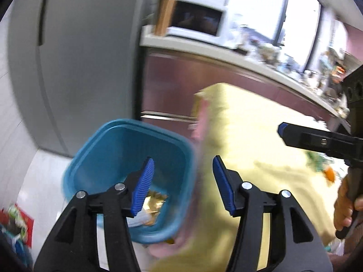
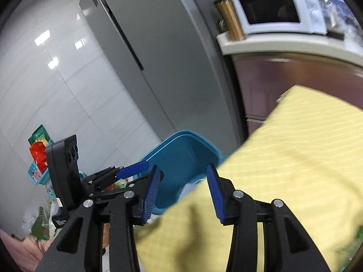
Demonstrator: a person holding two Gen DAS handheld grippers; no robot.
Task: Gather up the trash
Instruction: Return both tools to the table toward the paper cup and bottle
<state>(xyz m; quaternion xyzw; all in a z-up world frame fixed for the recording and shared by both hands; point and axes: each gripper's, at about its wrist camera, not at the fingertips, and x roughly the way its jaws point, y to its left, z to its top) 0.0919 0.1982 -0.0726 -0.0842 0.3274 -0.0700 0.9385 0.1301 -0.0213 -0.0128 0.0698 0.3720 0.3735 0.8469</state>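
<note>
Both tongs gape empty — left tongs (image 1: 183,181), right tongs (image 2: 181,188). Gold wrappers (image 1: 154,201) lie in the blue plastic bin (image 1: 109,145); green-orange litter (image 1: 322,165) remains near the yellow-clothed surface's (image 1: 261,136) right edge — likely partway.

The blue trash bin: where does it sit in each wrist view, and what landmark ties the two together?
Left wrist: blue trash bin lower centre-left, behind the left finger, wrappers inside.
Right wrist: same bin at centre, partly behind the yellow tablecloth.
Shared landmark: white microwave on the counter.
</note>
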